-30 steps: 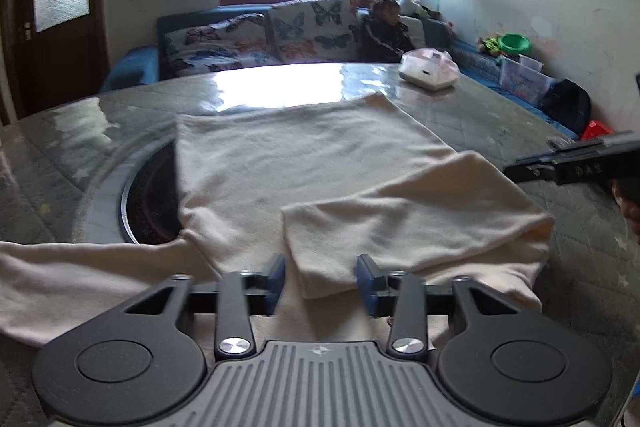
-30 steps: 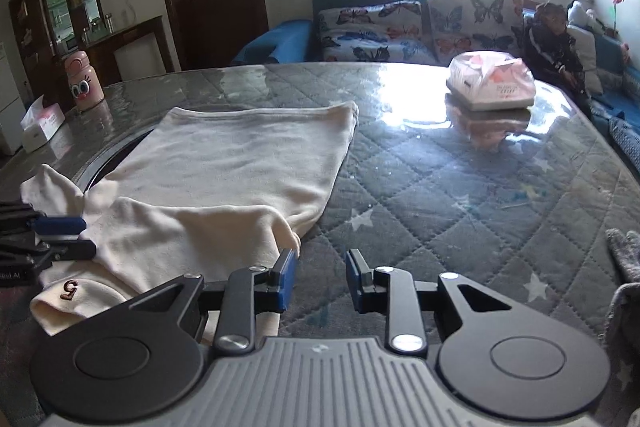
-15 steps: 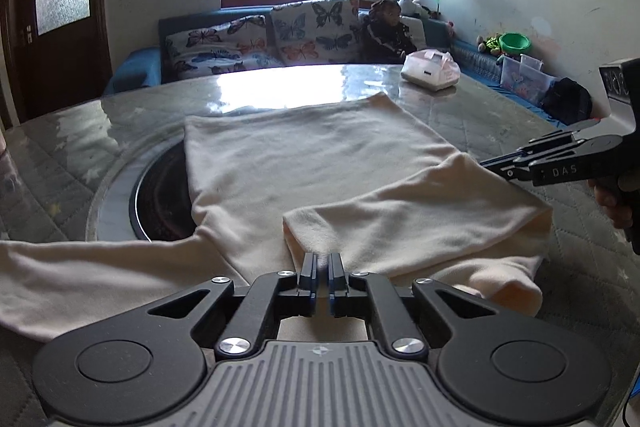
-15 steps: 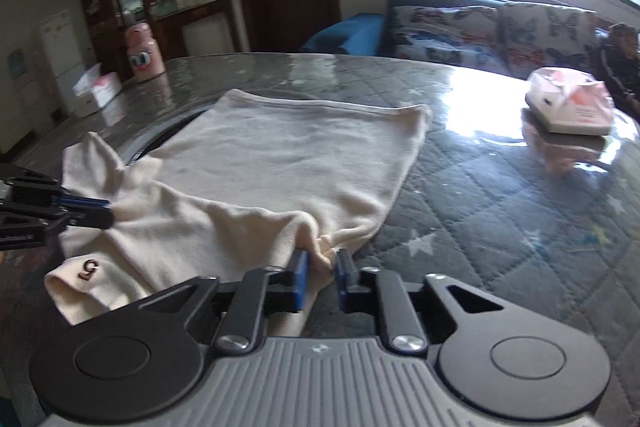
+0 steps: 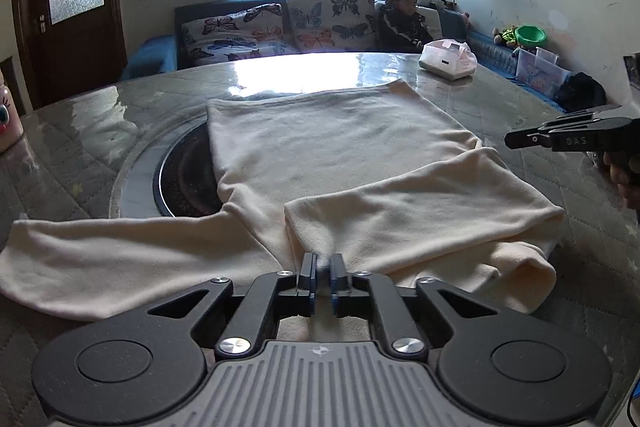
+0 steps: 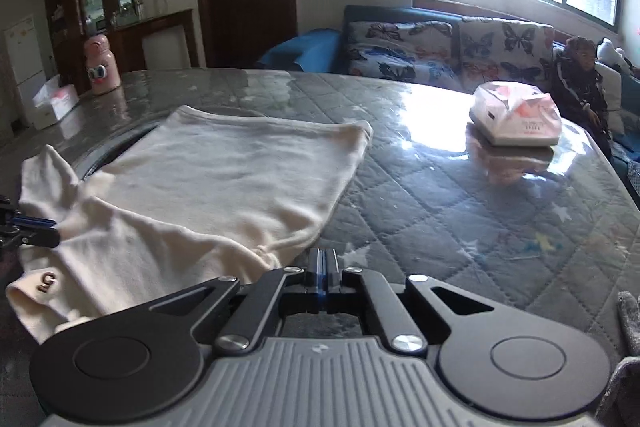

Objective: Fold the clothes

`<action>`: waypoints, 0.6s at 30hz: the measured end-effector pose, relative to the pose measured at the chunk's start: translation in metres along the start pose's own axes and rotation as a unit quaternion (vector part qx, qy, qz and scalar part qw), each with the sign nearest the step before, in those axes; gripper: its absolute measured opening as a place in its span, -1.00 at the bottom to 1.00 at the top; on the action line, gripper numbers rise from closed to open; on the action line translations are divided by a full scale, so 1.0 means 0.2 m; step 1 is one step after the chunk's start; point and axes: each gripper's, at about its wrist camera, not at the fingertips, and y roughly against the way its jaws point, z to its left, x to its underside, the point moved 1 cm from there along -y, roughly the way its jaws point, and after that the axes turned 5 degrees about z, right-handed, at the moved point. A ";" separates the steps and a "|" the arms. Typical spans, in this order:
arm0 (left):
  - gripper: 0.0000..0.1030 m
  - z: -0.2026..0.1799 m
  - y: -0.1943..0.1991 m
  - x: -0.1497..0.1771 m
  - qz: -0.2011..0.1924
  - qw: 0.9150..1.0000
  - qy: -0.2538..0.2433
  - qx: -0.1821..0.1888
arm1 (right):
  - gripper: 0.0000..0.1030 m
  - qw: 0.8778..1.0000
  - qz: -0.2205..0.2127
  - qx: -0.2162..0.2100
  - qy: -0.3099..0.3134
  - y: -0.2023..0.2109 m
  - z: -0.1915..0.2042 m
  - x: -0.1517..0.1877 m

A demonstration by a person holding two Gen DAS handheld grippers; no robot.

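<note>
The table (image 5: 520, 99) carries the cream top (image 5: 328, 143), spread ahead of both tongs, one sleeve already folded across. The left tongs (image 5: 323, 267) have just closed, narrow, pinching that sleeve's cuff. The right tongs (image 6: 323, 263) have snapped fully together beside the shoulder, apparently empty, so that grip likely needs retrying.

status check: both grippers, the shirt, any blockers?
Left gripper shut on cream long-sleeved shirt. Right gripper shut, beside shirt edge, apparently empty. White tissue pack sits clear of it.
</note>
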 end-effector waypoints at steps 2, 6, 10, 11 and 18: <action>-0.75 -0.01 0.02 -0.02 -0.009 1.000 -0.004 -0.005 | -0.97 1.000 -0.007 -0.013 0.008 0.02 0.03 -0.01; -0.75 -0.01 0.06 -0.07 -0.033 0.999 -0.002 -0.005 | -0.95 0.999 -0.001 -0.037 0.026 -0.01 0.13 0.00; -0.75 0.00 0.06 -0.10 -0.042 0.999 0.012 0.001 | -0.90 0.998 0.013 -0.047 0.032 -0.09 0.20 0.01; -0.75 -0.01 0.05 -0.10 -0.042 0.999 0.010 0.005 | -0.90 0.998 0.015 -0.047 0.029 -0.11 0.21 0.02; -0.75 -0.08 -0.08 -0.11 -0.021 0.999 -0.014 0.038 | -0.79 0.999 0.008 -0.040 0.026 -0.09 0.24 0.02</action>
